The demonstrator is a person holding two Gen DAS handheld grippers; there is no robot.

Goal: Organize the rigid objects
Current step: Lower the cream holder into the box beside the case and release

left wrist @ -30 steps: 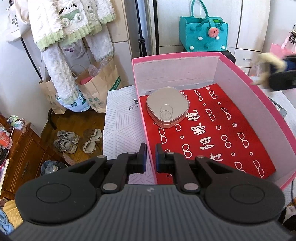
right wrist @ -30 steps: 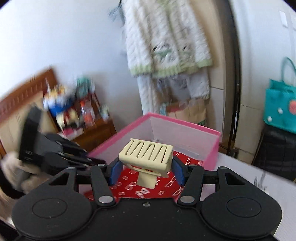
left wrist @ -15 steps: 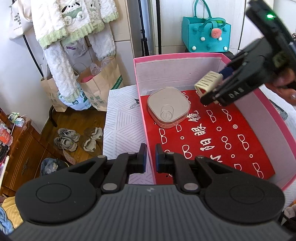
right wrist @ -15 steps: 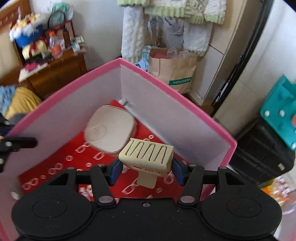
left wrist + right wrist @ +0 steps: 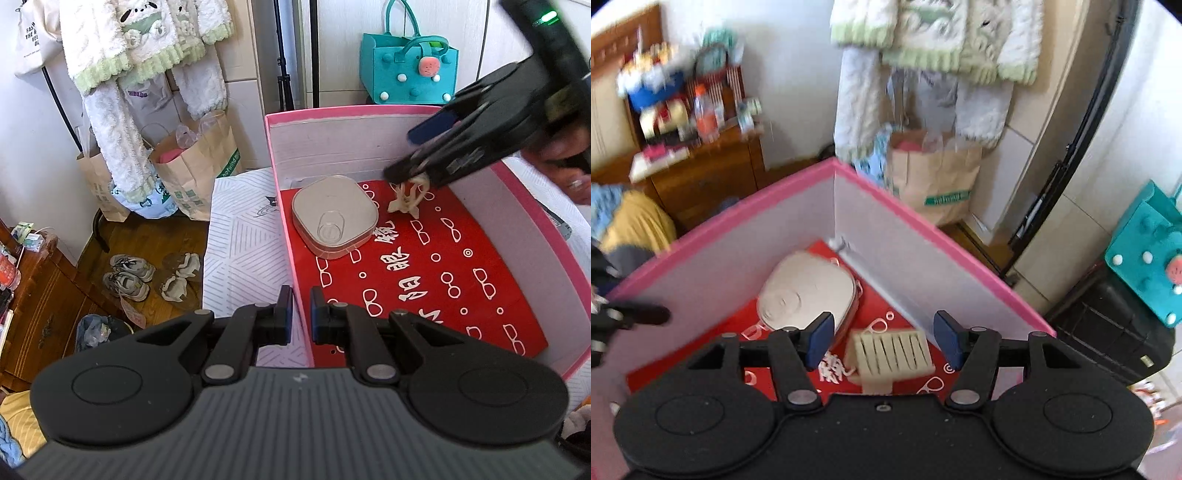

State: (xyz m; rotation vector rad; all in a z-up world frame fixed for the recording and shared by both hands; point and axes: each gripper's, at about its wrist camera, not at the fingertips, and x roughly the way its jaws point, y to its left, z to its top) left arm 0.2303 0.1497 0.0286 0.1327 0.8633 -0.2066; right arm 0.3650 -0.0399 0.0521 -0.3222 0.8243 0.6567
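A pink box [image 5: 354,109] with a red printed floor holds a beige rounded-square container [image 5: 334,221] in its far left corner. A cream slotted piece [image 5: 892,356] lies on the red floor to the right of that container [image 5: 807,291]; it appears blurred [image 5: 404,201] in the left wrist view. My right gripper [image 5: 882,339] hangs over it inside the box [image 5: 905,210], open, its blue pads clear of the piece on both sides. In the left wrist view the right gripper [image 5: 410,151] reaches in from the upper right. My left gripper [image 5: 301,314] is shut and empty above the box's near left wall.
The box stands on a white patterned cloth [image 5: 243,236]. Brown paper bags [image 5: 192,166] and shoes [image 5: 129,275] are on the wooden floor to the left. A teal felt bag [image 5: 410,70] sits behind the box. A cluttered wooden cabinet [image 5: 701,170] stands beyond.
My right gripper came in over the box and sank toward its far corner with the cream piece. Its jaws have since parted and the piece now lies on the red floor. The left gripper stayed put.
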